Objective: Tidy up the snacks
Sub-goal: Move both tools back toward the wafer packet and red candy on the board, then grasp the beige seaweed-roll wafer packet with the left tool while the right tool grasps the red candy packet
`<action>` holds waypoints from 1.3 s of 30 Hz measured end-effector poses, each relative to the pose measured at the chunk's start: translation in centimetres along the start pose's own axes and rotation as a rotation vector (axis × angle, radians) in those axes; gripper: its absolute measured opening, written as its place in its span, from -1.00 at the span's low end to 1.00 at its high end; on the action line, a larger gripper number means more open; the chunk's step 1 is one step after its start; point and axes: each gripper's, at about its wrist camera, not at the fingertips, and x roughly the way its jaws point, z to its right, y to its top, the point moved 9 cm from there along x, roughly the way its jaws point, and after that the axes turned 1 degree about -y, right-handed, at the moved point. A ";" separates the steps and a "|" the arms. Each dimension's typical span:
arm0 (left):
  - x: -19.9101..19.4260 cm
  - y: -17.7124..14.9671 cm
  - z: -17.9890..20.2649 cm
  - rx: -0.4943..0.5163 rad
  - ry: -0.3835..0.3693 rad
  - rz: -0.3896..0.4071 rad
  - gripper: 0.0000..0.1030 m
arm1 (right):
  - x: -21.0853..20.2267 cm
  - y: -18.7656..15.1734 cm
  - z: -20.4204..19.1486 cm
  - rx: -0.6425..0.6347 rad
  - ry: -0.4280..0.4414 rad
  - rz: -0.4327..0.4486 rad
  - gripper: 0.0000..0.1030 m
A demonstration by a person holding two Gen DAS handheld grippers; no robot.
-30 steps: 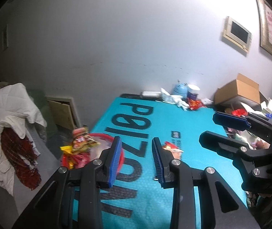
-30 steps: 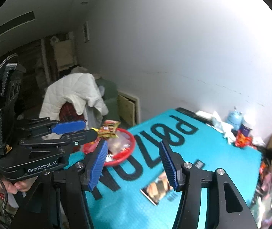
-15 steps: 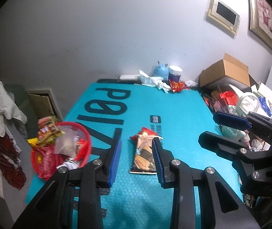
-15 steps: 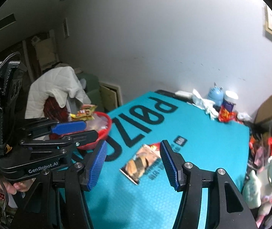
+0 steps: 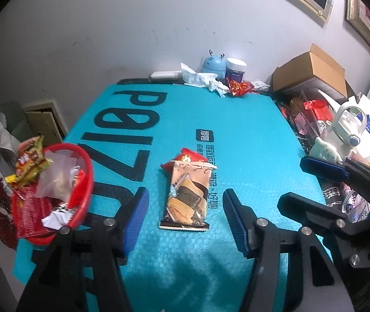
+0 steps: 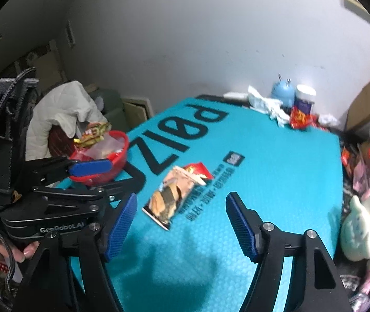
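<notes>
Both grippers, left gripper (image 5: pixel 185 218) and right gripper (image 6: pixel 179 223), are hanging wide apart, gripping nothing, just above the snack packet (image 5: pixel 187 197), with the red basket (image 5: pixel 85 182) sitting left of it.

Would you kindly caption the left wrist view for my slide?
Open left gripper hovering over a snack packet on the teal mat, red basket alongside.

A teal bubble-textured mat with big black letters (image 5: pixel 250 140) is covering the table. A tan snack packet with brown-and-dark biscuit pictures (image 5: pixel 187 195) is overlapping a red foil packet with gold print (image 5: pixel 191 156). At the left, a red mesh plastic basket (image 5: pixel 87 166) is showing yellow, red and clear wrappers.
</notes>
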 end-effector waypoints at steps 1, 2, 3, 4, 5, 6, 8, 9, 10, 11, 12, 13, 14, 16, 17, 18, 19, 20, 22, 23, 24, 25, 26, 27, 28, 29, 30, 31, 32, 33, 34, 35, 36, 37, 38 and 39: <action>0.4 -0.1 0.1 -0.001 -0.001 -0.005 0.13 | 0.2 -0.2 0.3 0.007 0.000 -0.007 0.39; 0.8 -0.1 0.1 -0.001 0.000 -0.010 0.13 | 0.5 -0.3 0.5 0.014 0.001 -0.016 0.39; 1.2 -0.2 0.1 -0.002 0.002 -0.016 0.13 | 0.8 -0.6 0.8 0.020 0.000 -0.025 0.39; 1.7 -0.2 0.1 -0.003 0.001 -0.022 0.13 | 1.2 -0.8 1.1 0.026 -0.003 -0.034 0.39; 2.1 -0.3 0.1 -0.006 -0.004 -0.029 0.13 | 1.5 -1.0 1.4 0.031 -0.007 -0.041 0.39; 2.4 -0.3 0.1 -0.007 -0.008 -0.032 0.13 | 1.8 -1.2 1.7 0.036 -0.010 -0.049 0.39; 3.3 -0.4 0.1 -0.008 -0.013 -0.043 0.13 | 2.4 -1.3 2.2 0.046 -0.013 -0.062 0.39; 3.6 -0.5 0.1 -0.007 -0.014 -0.046 0.13 | 2.6 -1.5 2.4 0.052 -0.013 -0.068 0.39; 4.0 -0.5 0.2 -0.007 -0.018 -0.050 0.13 | 2.9 -1.6 2.7 0.060 -0.012 -0.074 0.39; 4.4 -0.5 0.2 -0.009 -0.024 -0.055 0.13 | 3.2 -1.6 2.9 0.066 -0.012 -0.078 0.38; 4.8 -0.6 0.3 -0.013 -0.031 -0.061 0.12 | 3.5 -1.7 3.1 0.069 -0.011 -0.084 0.39; 5.3 -0.7 0.3 -0.017 -0.039 -0.070 0.13 | 3.8 -1.8 3.3 0.072 -0.012 -0.092 0.39; 5.8 -0.7 0.3 -0.022 -0.043 -0.078 0.13 | 4.0 -1.9 3.4 0.073 -0.014 -0.098 0.38; 6.5 -0.8 0.2 -0.027 -0.052 -0.089 0.13 | 4.6 -2.2 3.8 0.078 -0.013 -0.112 0.38; 7.0 -0.9 0.3 -0.027 -0.063 -0.098 0.13 | 4.8 -2.3 3.9 0.081 -0.013 -0.119 0.38; 7.3 -1.1 0.4 -0.028 -0.070 -0.105 0.13 | 5.1 -2.4 4.1 0.084 -0.012 -0.126 0.38; 7.6 -1.2 0.4 -0.029 -0.077 -0.112 0.13 | 5.3 -2.5 4.2 0.088 -0.010 -0.131 0.38; 8.1 -1.3 0.5 -0.031 -0.089 -0.120 0.12 | 5.5 -2.6 4.3 0.093 -0.008 -0.135 0.39; 8.8 -1.5 0.7 -0.031 -0.099 -0.139 0.13 | 5.8 -2.8 4.6 0.102 -0.007 -0.145 0.38; 9.2 -1.5 0.7 -0.028 -0.096 -0.148 0.13 | 6.0 -2.9 4.7 0.104 -0.007 -0.149 0.39; 9.4 -1.5 0.6 -0.023 -0.086 -0.147 0.13 | 6.1 -2.9 4.8 0.106 -0.008 -0.153 0.39; 9.5 -1.4 0.5 -0.014 -0.074 -0.143 0.13 | 6.3 -3.0 4.9 0.108 -0.008 -0.156 0.39; 9.8 -1.3 0.5 -0.005 -0.068 -0.143 0.13 | 6.4 -3.0 5.0 0.108 -0.008 -0.159 0.39; 9.9 -1.3 0.5 0.000 -0.064 -0.141 0.13 | 6.6 -3.1 5.1 0.109 -0.009 -0.164 0.39; 10.0 -1.2 0.5 0.009 -0.055 -0.137 0.13 | 6.7 -3.2 5.1 0.111 -0.010 -0.168 0.39; 10.1 -1.1 0.5 0.019 -0.049 -0.136 0.13 | 6.9 -3.2 5.1 0.112 -0.010 -0.172 0.39; 10.2 -1.1 0.5 0.029 -0.039 -0.135 0.13 | 7.0 -3.3 5.2 0.113 -0.010 -0.176 0.39; 10.3 -1.0 0.3 0.032 -0.030 -0.135 0.13 | 7.1 -3.4 5.2 0.114 -0.010 -0.179 0.39; 10.4 -1.0 0.1 0.030 -0.024 -0.139 0.13 | 7.1 -3.4 5.2 0.114 -0.011 -0.180 0.39; 10.5 -1.1 0.0 0.015 -0.033 -0.148 0.13 | 7.2 -3.4 5.2 0.113 -0.012 -0.182 0.39; 10.4 -1.2 -0.2 -0.010 -0.050 -0.151 0.13 | 7.2 -3.5 5.2 0.113 -0.012 -0.183 0.39; 10.2 -1.1 -0.4 -0.034 -0.066 -0.139 0.13 | 7.2 -3.5 5.2 0.113 -0.011 -0.184 0.39; 10.0 -1.0 -0.4 -0.039 -0.075 -0.128 0.13 | 7.2 -3.5 5.1 0.114 -0.008 -0.185 0.39; 10.1 -1.0 -0.3 -0.035 -0.078 -0.128 0.13 | 7.2 -3.4 5.1 0.116 -0.006 -0.185 0.39; 10.3 -1.2 -0.3 -0.023 -0.078 -0.144 0.13 | 7.3 -3.5 5.1 0.117 -0.005 -0.187 0.39; 10.7 -1.4 -0.2 -0.018 -0.078 -0.162 0.13 | 7.3 -3.4 5.1 0.117 -0.005 -0.188 0.39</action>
